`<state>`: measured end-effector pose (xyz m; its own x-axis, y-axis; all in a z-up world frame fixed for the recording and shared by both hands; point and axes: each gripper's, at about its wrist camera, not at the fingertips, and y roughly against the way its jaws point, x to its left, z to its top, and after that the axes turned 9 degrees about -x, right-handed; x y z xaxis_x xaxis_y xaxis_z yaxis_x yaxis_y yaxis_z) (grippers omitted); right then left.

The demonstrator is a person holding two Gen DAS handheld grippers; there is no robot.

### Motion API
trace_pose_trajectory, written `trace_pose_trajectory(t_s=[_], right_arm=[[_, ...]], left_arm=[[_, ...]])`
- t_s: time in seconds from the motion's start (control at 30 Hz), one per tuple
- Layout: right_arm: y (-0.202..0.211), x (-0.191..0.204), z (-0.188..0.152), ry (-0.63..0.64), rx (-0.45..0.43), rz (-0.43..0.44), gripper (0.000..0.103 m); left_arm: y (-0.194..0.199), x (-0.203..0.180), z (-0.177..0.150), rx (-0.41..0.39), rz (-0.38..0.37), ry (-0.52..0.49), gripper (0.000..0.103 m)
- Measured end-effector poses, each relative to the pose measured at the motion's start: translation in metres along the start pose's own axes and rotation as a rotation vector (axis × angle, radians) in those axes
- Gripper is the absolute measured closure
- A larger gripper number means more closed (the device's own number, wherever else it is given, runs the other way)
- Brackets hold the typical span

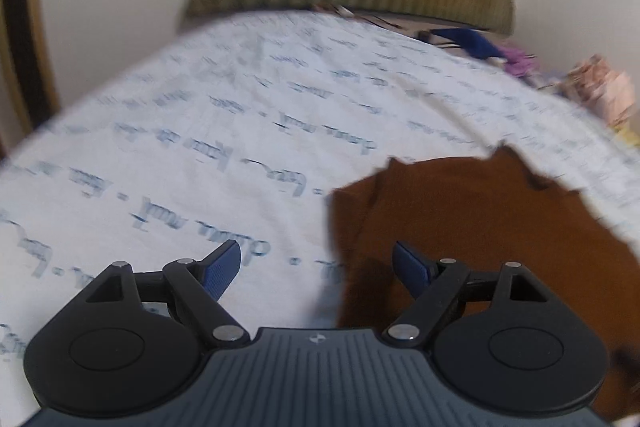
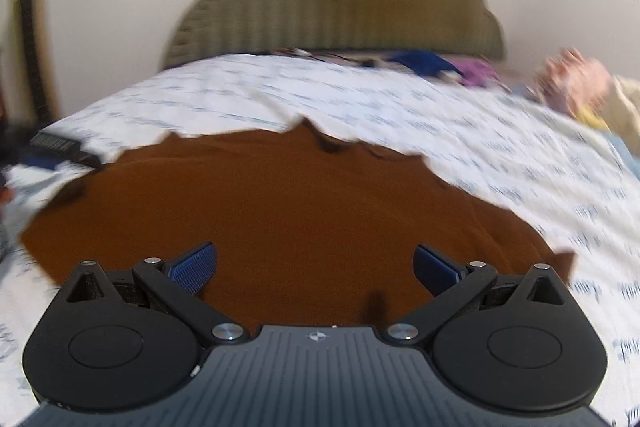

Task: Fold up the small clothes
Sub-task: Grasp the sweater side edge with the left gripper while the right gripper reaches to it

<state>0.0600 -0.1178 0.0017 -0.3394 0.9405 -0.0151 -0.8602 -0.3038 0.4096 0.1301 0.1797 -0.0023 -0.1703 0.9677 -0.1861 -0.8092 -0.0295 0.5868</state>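
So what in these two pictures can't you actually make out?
- Brown garment: near edge hidden behind the right gripper; the left view cuts it off.
- Bedsheet print: blurred, unreadable in both views.
- Clothes pile by the headboard: smeared, pieces indistinguishable.
- Left gripper: open, empty.

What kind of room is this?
Most likely a bedroom. There is a bed with a printed white sheet, a padded green headboard against the wall, and a brown garment spread flat on the sheet, with more clothes piled near the headboard.
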Motion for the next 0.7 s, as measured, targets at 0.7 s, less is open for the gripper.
trace_pose_trajectory(t_s=[0.7], right_arm=[[-0.007, 0.173, -0.031, 0.554, -0.030, 0.044, 0.001]], left_arm=[[-0.085, 0.034, 0.023, 0.301, -0.461, 0.299, 0.019]])
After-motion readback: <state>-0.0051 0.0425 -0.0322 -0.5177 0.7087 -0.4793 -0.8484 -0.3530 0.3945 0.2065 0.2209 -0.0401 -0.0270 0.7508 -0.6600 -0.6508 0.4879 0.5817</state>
